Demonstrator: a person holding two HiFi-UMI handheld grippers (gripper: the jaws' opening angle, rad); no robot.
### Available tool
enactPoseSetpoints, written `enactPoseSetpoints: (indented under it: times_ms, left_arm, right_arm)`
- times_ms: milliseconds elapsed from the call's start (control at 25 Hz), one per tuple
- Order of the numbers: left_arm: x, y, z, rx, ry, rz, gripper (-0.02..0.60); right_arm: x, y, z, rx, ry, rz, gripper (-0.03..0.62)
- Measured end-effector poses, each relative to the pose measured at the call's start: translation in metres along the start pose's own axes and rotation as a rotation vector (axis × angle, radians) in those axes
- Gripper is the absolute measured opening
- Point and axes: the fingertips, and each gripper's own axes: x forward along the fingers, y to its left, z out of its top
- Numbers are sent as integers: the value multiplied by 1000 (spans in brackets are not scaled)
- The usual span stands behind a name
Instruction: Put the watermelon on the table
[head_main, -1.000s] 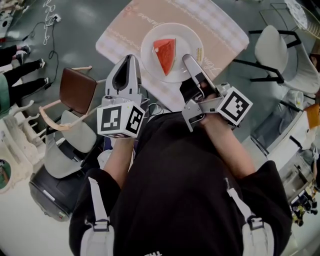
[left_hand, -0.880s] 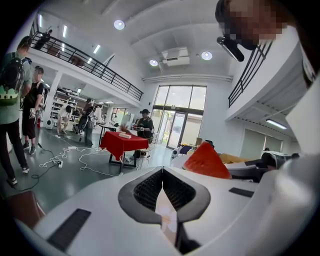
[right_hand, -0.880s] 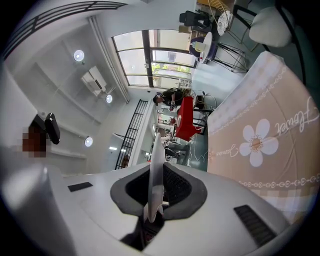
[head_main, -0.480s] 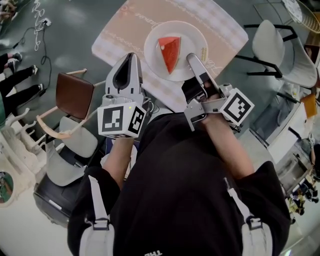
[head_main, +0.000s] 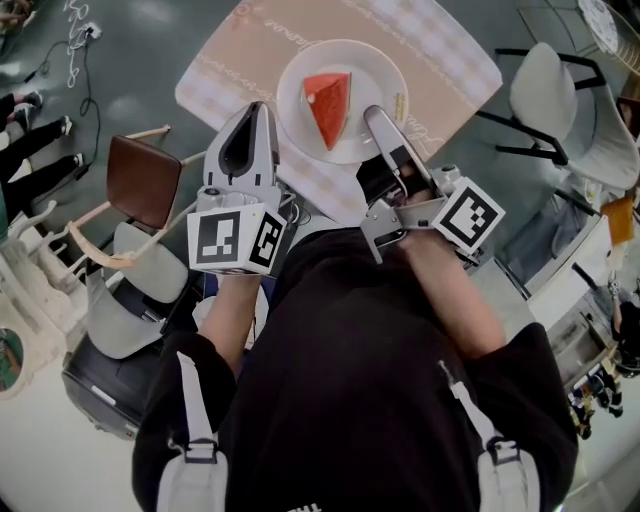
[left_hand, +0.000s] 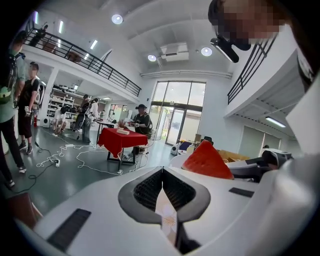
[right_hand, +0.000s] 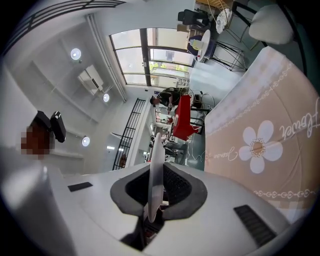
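A red watermelon wedge (head_main: 328, 105) lies on a white plate (head_main: 300, 70) over the table's pink flowered cloth (head_main: 440, 50). I cannot tell whether the plate rests on the cloth. My right gripper (head_main: 372, 115) is shut on the plate's near-right rim, and the rim (right_hand: 155, 150) shows edge-on between its jaws. My left gripper (head_main: 258, 108) stands just left of the plate with its jaws shut and nothing in them. In the left gripper view the wedge (left_hand: 206, 161) rises to the right of that gripper (left_hand: 162, 172).
A brown-seated chair (head_main: 140, 185) and a grey chair (head_main: 125, 300) stand at the left, and a white chair (head_main: 545, 95) at the right of the table. Cables (left_hand: 75, 155) lie on the floor. People stand round a red-clothed table (left_hand: 117, 140) farther off.
The plate with the wedge and both grippers have drifted a little to the left. Both grips are unchanged.
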Motion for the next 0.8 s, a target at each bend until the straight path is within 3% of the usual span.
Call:
enactPoseSetpoints:
  times_ms: [400,800]
  left_arm:
    - [27,6,-6,-14,10,120,12]
    - [38,19,-44,-29,65,167,12]
  right_arm:
    - [18,-31,24,12,95,25,38]
    - [21,-79,23,25,150,-1,38]
